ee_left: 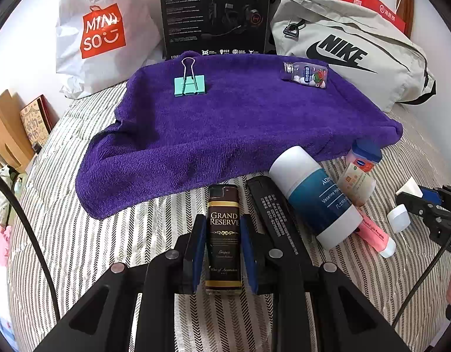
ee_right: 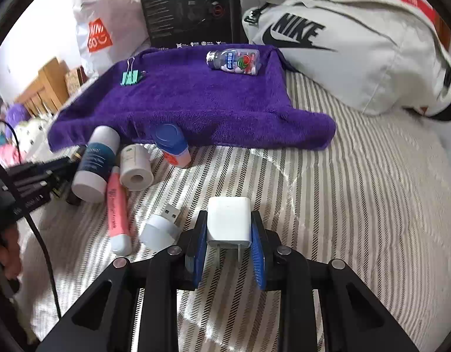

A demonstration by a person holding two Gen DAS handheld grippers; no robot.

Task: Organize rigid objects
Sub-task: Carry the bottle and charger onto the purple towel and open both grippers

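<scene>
Both claws loaded over the striped bed, purple towel ahead.

My left claw (ee_left: 224, 246) pinches a dark "Grand Reserve" lighter (ee_left: 224, 234), long axis running straight away from me, black cap end toward the towel (ee_left: 225, 123). My right claw (ee_right: 229, 245) pinches a white charger (ee_right: 229, 223), prongs pointing back at me. On the towel: teal binder clip (ee_left: 190, 83) near its far left corner, handles up; small candy bottle (ee_left: 306, 74) lying on its side near the far right corner, white candies inside. Blue-and-white tube (ee_left: 313, 196), small Vaseline bottle (ee_left: 360, 176), pink highlighter (ee_right: 117, 214) and USB light (ee_right: 161, 228) crowd the towel's near edge. Middle of the towel is bare; bed to the right of my right claw is open.
</scene>
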